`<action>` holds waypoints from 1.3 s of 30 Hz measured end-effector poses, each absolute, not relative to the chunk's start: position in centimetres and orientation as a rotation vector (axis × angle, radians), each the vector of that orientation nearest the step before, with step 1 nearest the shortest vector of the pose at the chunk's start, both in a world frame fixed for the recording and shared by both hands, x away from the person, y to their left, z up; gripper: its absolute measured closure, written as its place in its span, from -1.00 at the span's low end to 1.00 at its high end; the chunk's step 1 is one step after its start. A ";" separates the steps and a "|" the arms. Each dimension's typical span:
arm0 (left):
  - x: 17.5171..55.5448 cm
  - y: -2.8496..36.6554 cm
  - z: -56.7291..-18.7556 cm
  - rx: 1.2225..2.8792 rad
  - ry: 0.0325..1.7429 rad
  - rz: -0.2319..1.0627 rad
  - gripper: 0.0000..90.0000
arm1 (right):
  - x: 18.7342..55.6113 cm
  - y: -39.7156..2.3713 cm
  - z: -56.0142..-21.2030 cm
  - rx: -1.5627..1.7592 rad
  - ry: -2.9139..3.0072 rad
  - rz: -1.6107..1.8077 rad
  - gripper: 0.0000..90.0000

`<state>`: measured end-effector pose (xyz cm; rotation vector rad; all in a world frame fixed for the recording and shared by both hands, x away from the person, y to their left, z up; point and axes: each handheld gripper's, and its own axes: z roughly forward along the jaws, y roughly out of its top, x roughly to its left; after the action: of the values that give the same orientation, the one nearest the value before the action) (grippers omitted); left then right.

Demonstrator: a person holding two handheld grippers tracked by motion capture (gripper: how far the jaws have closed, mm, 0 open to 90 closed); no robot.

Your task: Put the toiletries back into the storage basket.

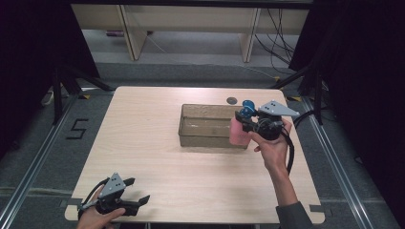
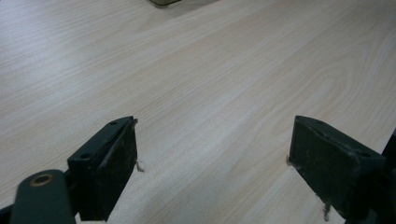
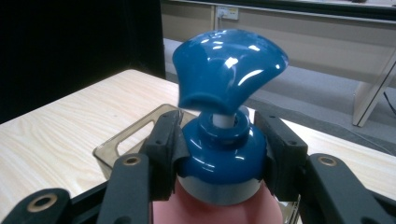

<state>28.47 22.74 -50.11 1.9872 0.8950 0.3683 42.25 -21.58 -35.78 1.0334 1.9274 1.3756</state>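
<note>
A pink pump bottle (image 1: 237, 132) with a blue pump head (image 1: 247, 110) hangs over the right end of a clear brown plastic bin (image 1: 205, 126). My right gripper (image 1: 248, 125) is shut on the blue collar (image 3: 219, 156) just under the pump head (image 3: 227, 67); the pink body (image 3: 210, 211) shows below the jaws. The bin's rim (image 3: 126, 140) lies behind the bottle. Near the table's front left corner my left gripper (image 1: 136, 192) rests low and open, with bare wood between its pads (image 2: 119, 158).
The light wood table (image 1: 153, 157) has a small dark round mark (image 1: 232, 100) behind the bin. A corner of the bin (image 2: 163, 2) peeks in at the top of the left gripper view. Dark curtains, stand legs and cables surround the table.
</note>
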 end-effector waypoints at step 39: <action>28.4 22.6 -50.2 1.979 0.902 0.354 -0.67 | 48.1 -21.7 -38.7 1.141 1.887 1.316 0.19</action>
<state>28.39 22.59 -50.18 1.9788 0.9016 0.3539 48.10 -21.66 -38.66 1.1412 1.8870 1.3159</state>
